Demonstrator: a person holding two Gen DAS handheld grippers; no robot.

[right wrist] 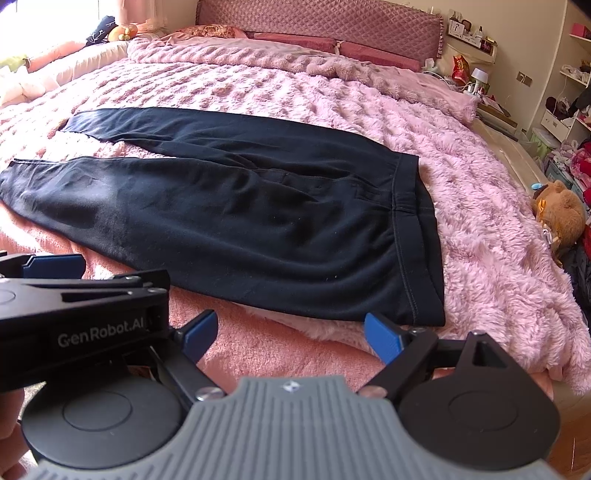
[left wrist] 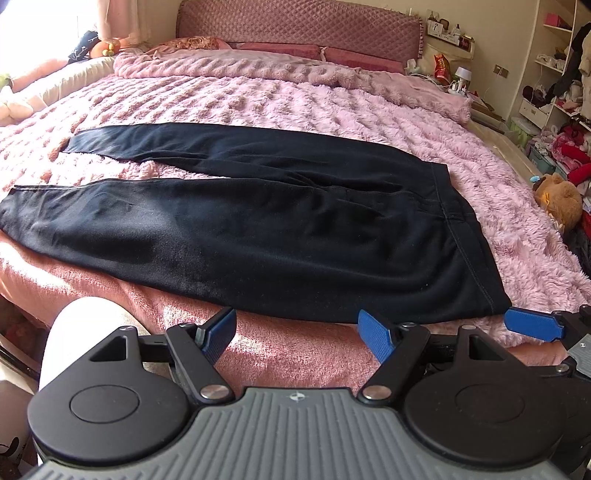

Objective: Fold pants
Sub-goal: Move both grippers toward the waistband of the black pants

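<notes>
Black pants (left wrist: 258, 229) lie flat on the pink fluffy blanket (left wrist: 258, 99), waistband to the right, both legs stretching left and spread apart. In the right wrist view the same pants (right wrist: 240, 214) fill the middle. My left gripper (left wrist: 297, 332) is open just short of the near hem, with nothing between its blue pads. My right gripper (right wrist: 291, 336) is open too, below the waistband's near corner (right wrist: 424, 314). One blue pad of the right gripper (left wrist: 532, 325) shows at the right edge of the left wrist view. The left gripper's body (right wrist: 74, 310) crosses the right wrist view's left side.
A quilted headboard (left wrist: 295, 29) and pillows close the far end of the bed. A brown stuffed toy (left wrist: 557, 203) sits on the bed's right edge. Cluttered shelves (left wrist: 561, 74) and piled clothes stand beyond it. A bedside table with small items (left wrist: 454, 70) is at the back right.
</notes>
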